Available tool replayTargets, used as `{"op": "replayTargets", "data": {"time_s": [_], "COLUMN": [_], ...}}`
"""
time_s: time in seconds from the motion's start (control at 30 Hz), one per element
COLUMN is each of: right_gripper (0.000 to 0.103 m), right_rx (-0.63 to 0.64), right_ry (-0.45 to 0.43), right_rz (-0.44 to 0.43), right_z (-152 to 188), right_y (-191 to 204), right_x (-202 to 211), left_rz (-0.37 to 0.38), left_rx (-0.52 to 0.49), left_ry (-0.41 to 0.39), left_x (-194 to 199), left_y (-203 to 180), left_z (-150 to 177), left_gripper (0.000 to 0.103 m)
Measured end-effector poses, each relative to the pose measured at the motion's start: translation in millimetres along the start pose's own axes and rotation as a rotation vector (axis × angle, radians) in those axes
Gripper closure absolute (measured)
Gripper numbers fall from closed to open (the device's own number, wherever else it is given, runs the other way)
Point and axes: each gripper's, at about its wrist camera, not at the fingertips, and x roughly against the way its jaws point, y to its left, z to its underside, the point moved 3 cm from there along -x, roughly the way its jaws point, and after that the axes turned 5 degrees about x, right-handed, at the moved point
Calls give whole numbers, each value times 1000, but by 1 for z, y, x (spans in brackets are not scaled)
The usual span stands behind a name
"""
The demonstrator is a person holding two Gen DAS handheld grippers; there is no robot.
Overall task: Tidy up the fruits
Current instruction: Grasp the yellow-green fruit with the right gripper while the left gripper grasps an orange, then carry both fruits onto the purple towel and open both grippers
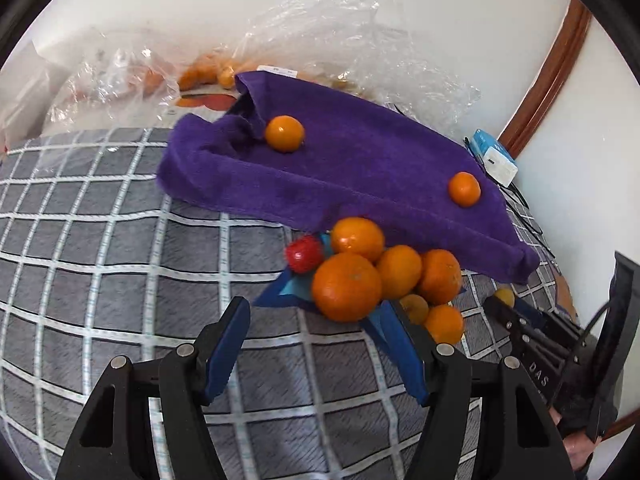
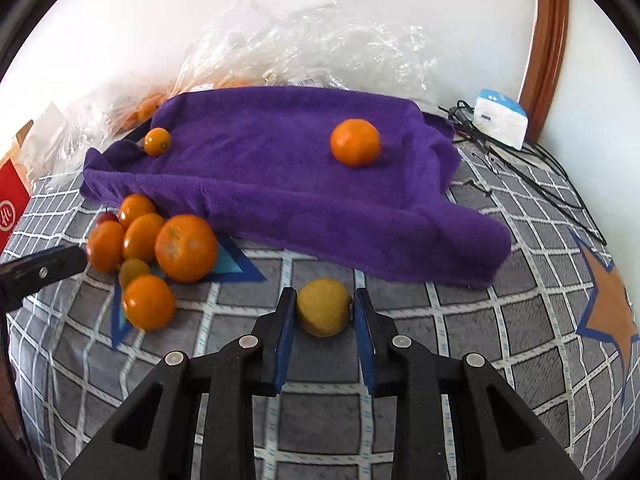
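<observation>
A round, dull-yellow fruit (image 2: pixel 324 307) with a slightly matte skin sits between the blue-padded fingers of the right gripper (image 2: pixel 324 312), just above a grey bedcover with a white grid pattern (image 2: pixel 460 320). The jaws are closed in on either side of it, narrowly spaced, and both pads appear to touch the fruit.

To its left, a cluster of six glossy orange mandarins (image 2: pixel 186 248) lies on a blue star patch printed on the cover, with one small red fruit (image 2: pixel 107 217) at its far edge and one small yellowish fruit (image 2: pixel 134 270) tucked among them.

Behind lies a rumpled purple towel (image 2: pixel 280 168) with two more fruits on it, well apart: a larger orange mandarin (image 2: pixel 355 142) on the right and a small orange one (image 2: pixel 157 141) at the left edge.

The left gripper (image 1: pixel 316 344) hangs near the cluster with its jaws spread wide, holding nothing.
</observation>
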Motion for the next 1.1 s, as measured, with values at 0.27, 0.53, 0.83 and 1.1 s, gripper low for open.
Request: {"op": "replayTargets", "data": {"time_s": [0.27,0.53,0.83,1.1], "right_gripper": [74,74,74,74], "right_rx": [-28,-43,-71,-90], "right_ry": [-2,-15,-35,-52], "right_rz": [-90,-91,-105,-100], "right_z": [-1,1,2,3], "right_y": [-4,-4,-10,-14], "right_x": [-2,-1,3,11], "left_rz": [-25,-16,20,39], "left_rx": [-6,-74,-24,3], "left_ry": [-61,-82,-175,-235], "left_x": [-11,-11,11,34], "left_y": [-8,-22,-14,-5], "left_z": [0,3,-1,-7], "left_gripper": [42,66,66,66]}}
